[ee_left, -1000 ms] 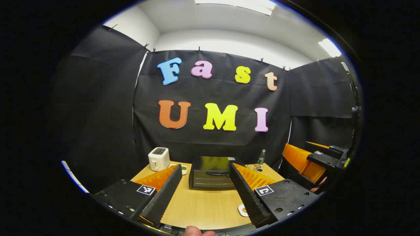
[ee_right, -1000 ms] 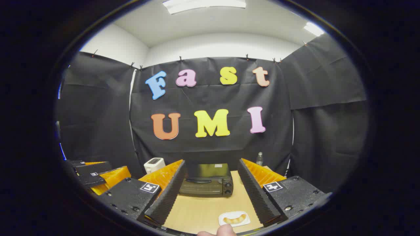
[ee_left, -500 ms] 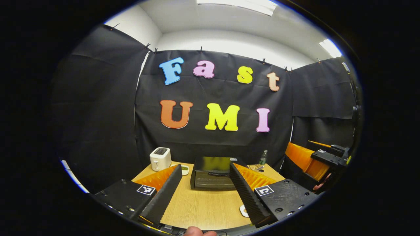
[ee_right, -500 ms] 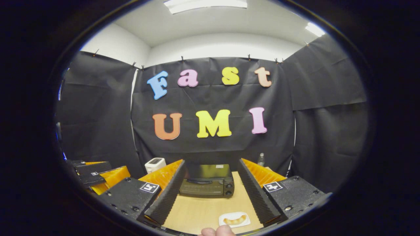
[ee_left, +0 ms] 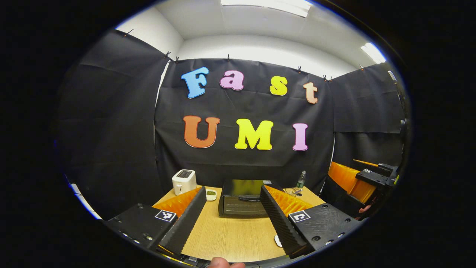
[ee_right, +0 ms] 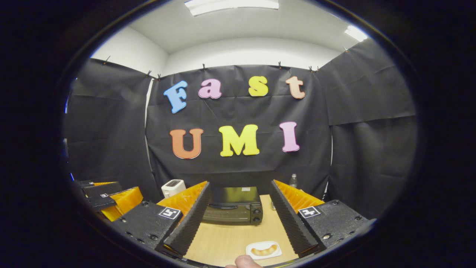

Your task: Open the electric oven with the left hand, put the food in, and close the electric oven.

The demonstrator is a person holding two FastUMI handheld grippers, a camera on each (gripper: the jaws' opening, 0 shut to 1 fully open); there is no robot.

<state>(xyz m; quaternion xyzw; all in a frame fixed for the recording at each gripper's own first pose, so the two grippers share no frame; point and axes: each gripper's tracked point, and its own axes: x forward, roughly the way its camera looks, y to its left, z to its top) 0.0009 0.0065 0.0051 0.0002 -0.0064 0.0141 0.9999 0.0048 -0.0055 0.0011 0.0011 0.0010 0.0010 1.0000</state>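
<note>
plate [ee_left: 278, 241] half hidden behind right finger

Bare table [ee_left: 230, 238] before closed oven [ee_left: 241, 203], toaster [ee_left: 184, 181] left, bottle [ee_left: 301, 179] right, food plate [ee_right: 263, 249] near edge.

White toaster [ee_left: 184, 181] at the wooden table's [ee_left: 230, 238] far left corner; small white dish [ee_left: 211, 194] with green contents just beside it; green bottle [ee_left: 301, 179] and wire object [ee_left: 293, 192] at the far right corner
</note>
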